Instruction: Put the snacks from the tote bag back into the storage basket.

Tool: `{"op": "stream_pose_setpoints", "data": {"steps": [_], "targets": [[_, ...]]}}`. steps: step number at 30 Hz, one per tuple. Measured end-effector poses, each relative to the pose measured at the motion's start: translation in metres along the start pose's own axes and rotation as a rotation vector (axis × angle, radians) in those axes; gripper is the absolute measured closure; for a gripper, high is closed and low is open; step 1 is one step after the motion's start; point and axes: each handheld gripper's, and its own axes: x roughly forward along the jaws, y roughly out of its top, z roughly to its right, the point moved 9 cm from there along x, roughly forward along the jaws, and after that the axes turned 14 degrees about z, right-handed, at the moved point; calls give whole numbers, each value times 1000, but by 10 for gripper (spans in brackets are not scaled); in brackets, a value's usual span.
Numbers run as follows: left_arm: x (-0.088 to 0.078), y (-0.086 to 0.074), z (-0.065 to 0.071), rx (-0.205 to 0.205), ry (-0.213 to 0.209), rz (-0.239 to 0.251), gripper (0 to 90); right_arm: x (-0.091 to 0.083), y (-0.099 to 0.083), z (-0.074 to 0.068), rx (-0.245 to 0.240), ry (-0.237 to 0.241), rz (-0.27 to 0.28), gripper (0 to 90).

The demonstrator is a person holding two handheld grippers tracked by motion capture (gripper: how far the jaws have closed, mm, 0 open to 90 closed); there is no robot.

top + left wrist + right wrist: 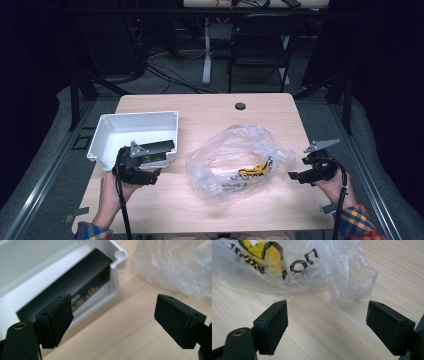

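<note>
Both grippers (150, 176) (296, 174) wide open, bare table (165, 200) between bin (107, 150) corner and bag (230, 150).

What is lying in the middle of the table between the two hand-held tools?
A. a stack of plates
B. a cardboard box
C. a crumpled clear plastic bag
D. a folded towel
C: a crumpled clear plastic bag with yellow and black print showing through lies mid-table, between the left gripper by the white bin and the right gripper.

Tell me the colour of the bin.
White bin, seen best in the high view.
</note>
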Motion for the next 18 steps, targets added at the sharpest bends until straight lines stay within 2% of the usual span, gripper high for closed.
{"op": "stream_pose_setpoints", "data": {"steps": [3,4,6,8,9,11,13,14,15,18], "targets": [[-4,-12,10,8,-11,-9,137,-1,-3,-1,-1,1,-1,168],[-5,-15,12,6,-3,-1,137,-3,-5,-1,-5,0,-8,167],[-5,-20,16,-2,-11,17,138,-3,-7,-1,-2,1,-5,167],[-3,-27,19,4,-14,-5,135,-4,-10,0,-1,-7,-8,166],[-1,-29,20,-3,-19,4,132,-4,-12,1,-4,-8,-14,166],[2,-35,24,-10,-30,-13,134,-4,-14,1,2,-12,-13,165],[7,-41,27,-1,-31,-17,132,-5,-16,2,5,-19,-12,163],[9,-47,29,23,-28,-50,129,-5,-17,3,6,-20,-11,161],[10,-49,30,36,-30,-60,115,-5,-18,3,10,-24,-8,159],[15,-53,34,42,-51,-76,103,-4,-18,5,5,-29,-9,157]]}}
